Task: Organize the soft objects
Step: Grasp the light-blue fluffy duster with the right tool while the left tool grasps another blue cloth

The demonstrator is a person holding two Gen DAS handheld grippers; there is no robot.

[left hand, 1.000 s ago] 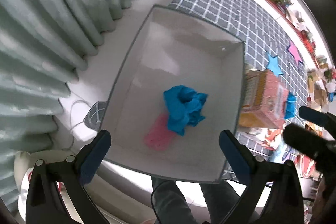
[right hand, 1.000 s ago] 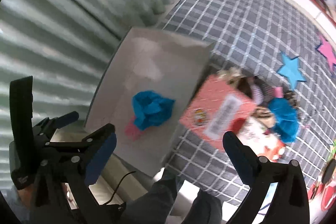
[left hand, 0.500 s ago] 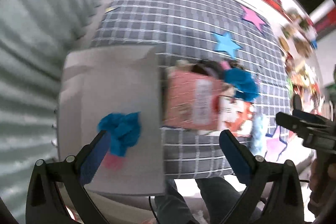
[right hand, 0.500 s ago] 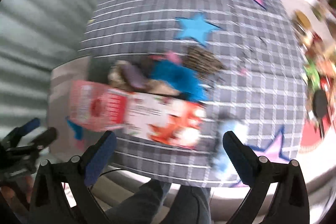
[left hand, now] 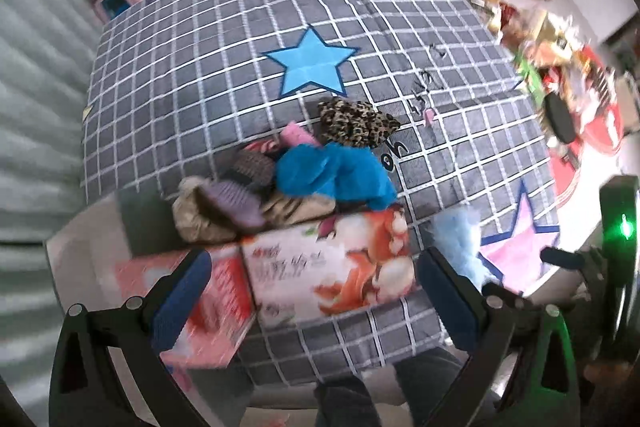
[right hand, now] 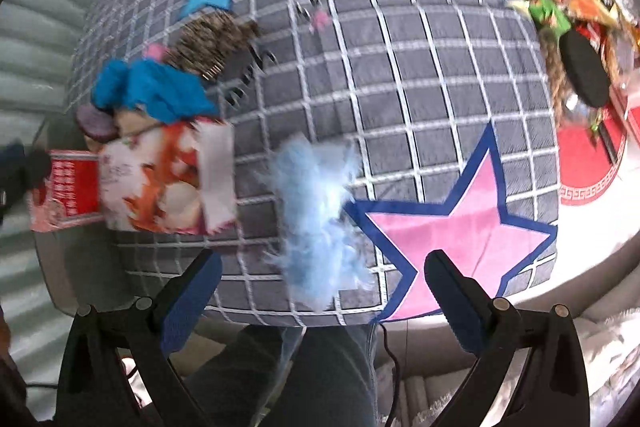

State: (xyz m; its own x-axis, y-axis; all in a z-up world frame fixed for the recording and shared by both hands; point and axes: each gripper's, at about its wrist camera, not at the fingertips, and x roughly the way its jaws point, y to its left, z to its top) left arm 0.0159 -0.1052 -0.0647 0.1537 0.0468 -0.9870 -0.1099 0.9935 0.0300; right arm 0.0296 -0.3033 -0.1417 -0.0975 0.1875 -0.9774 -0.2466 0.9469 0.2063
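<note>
A printed cardboard box [left hand: 320,271] lies on the grey checked rug [left hand: 200,67], with a heap of soft things behind it: a bright blue cloth [left hand: 332,173], a leopard-print piece [left hand: 356,121], a purple knit piece [left hand: 232,203] and a beige one. A light blue fluffy piece [right hand: 320,211] lies on the rug right of the box [right hand: 160,183]. My left gripper [left hand: 316,291] is open and empty above the box. My right gripper [right hand: 320,295] is open and empty just near of the fluffy piece. The blue cloth [right hand: 152,91] also shows in the right wrist view.
Pale curtains [left hand: 36,75] hang at the left. A grey bin wall [left hand: 80,267] shows at the lower left. Pink and blue stars [right hand: 456,227] mark the rug. Cluttered items and a red mat [right hand: 588,167] lie at the right. The person's legs [right hand: 320,375] are below.
Both grippers have swung right, away from the grey bin holding a blue cloth, to the box and heap on the rug. Both stayed open and empty.
</note>
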